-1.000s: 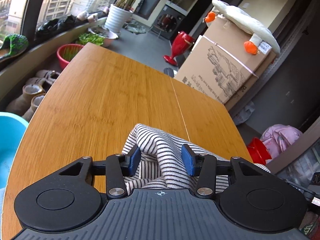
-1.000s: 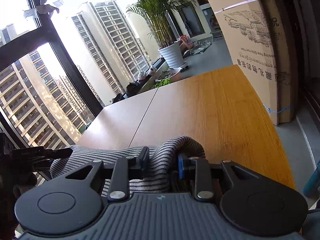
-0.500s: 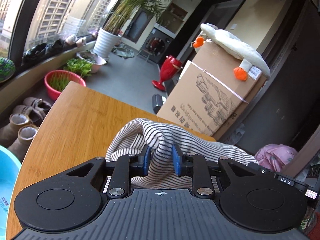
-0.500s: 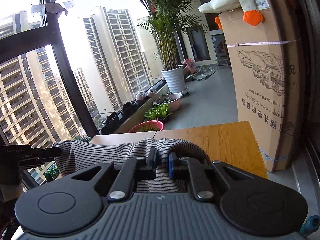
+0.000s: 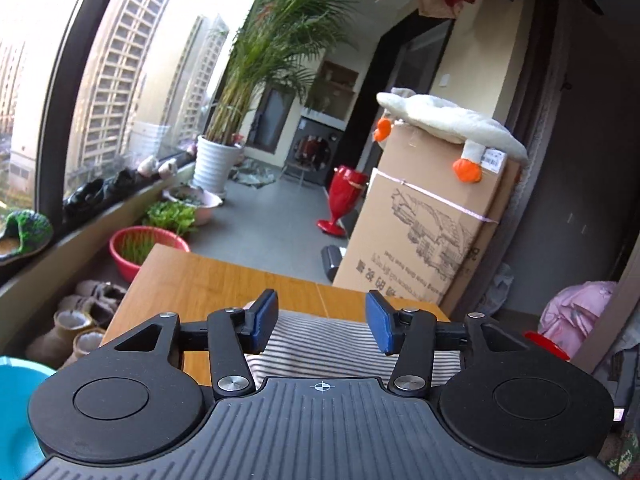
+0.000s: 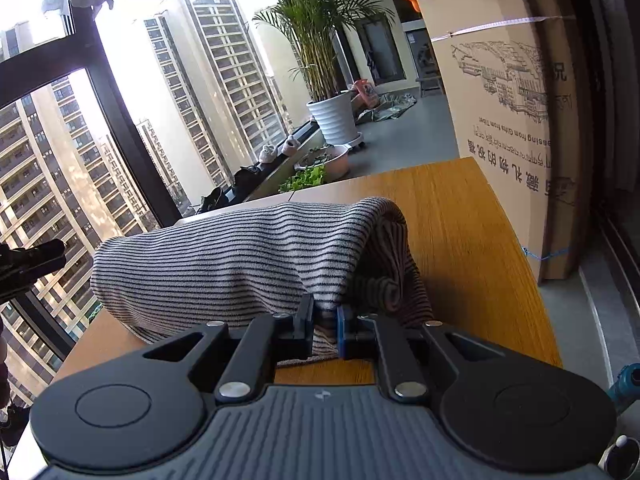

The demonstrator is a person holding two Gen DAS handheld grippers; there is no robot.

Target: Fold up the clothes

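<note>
My left gripper [image 5: 322,322] spread wide, grasping nothing; striped shirt [image 5: 328,346] flat on table [image 5: 208,280] beneath. My right gripper [image 6: 324,330] clenched on shirt hem, cloth draped high. Risk: one-sided hold lets fold sag, skewing edges.

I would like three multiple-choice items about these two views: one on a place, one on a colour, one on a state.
1. Where does the plush goose lie?
A. on the cardboard box
B. on the table
C. on the floor

2. What colour are the left gripper pads?
A. red
B. blue
C. white

3. How do the right gripper jaws stand?
A. wide open
B. shut on the striped garment
C. shut on nothing

Key: 1 A, the goose lies along the box top; 2 B, both pads show blue; 3 B, cloth is pinched between the jaws.
</note>
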